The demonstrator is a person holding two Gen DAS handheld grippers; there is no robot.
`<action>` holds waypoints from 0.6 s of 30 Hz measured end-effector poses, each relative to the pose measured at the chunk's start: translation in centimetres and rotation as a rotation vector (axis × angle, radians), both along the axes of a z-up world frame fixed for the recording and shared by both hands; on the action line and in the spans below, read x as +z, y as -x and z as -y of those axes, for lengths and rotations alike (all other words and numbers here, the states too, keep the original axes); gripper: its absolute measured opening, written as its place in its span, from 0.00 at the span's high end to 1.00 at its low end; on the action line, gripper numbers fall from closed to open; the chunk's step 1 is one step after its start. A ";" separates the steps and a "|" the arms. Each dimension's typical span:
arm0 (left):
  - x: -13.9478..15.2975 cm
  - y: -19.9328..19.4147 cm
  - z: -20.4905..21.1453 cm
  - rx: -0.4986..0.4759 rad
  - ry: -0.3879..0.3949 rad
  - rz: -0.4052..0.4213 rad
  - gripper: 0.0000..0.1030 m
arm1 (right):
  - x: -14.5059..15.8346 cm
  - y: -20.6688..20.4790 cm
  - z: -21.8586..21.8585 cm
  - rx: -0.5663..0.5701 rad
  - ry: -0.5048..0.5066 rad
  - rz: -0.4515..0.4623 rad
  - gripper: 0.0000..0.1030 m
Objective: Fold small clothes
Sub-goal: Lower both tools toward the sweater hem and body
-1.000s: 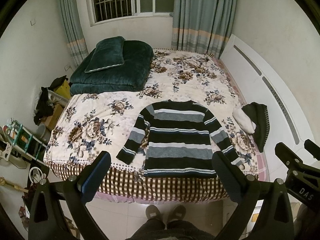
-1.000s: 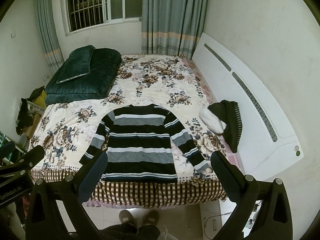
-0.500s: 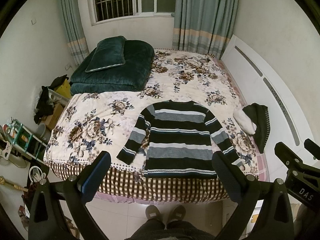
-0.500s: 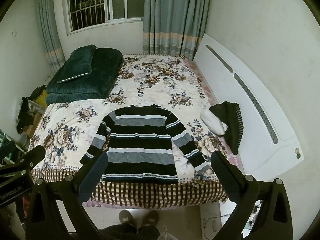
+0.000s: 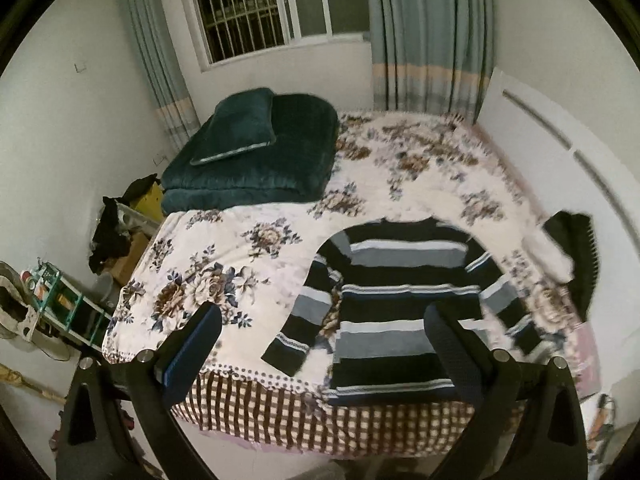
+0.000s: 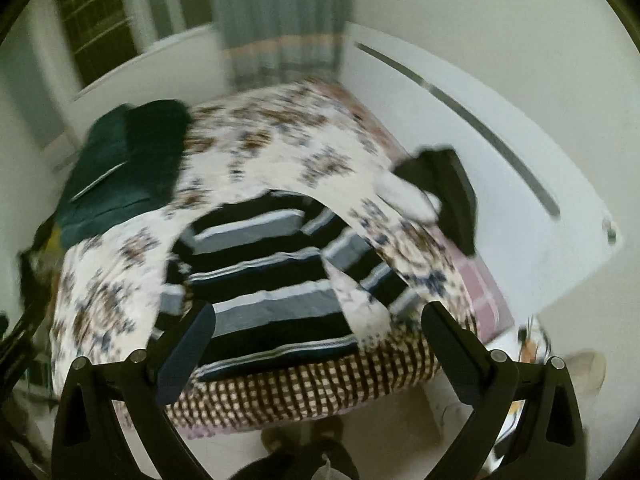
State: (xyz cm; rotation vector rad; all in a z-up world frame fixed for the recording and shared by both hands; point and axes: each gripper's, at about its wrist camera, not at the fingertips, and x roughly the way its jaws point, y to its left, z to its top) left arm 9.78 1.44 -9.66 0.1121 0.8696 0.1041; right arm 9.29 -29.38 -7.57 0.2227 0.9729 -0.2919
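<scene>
The black, grey and white striped knit sweater (image 5: pixel 400 304) looks like soft matt wool-like cloth with a fine ribbed hem. It lies on a floral printed cotton-like bedspread (image 5: pixel 224 264), smooth and matt, edged with a brown-and-white checked fabric valance (image 5: pixel 280 412). On the far left, the dark teal folded quilt (image 5: pixel 264 164) looks plush and velvety. On the right, the white headboard (image 6: pixel 500 152) appears hard, smooth and faintly glossy. Both grippers' fingers (image 5: pixel 192 344) are matt black plastic with small shiny metal screws.

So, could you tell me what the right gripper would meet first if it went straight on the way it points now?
Probably the striped sweater lying flat on the bed. The right gripper, open and empty, points at its lower half. The view is blurred, so depth is uncertain.
</scene>
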 end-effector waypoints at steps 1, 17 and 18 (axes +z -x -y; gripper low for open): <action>-1.5 -0.9 0.1 0.004 -0.015 -0.017 0.00 | -1.9 -0.6 1.4 -0.043 0.002 -0.025 0.00; -31.5 -10.0 -0.4 0.138 -0.057 -0.494 0.00 | -41.8 -9.3 18.3 -0.186 -0.378 -0.463 0.04; -33.7 -9.6 -1.0 0.146 -0.035 -0.532 0.00 | -43.8 -9.8 17.8 -0.161 -0.386 -0.480 0.04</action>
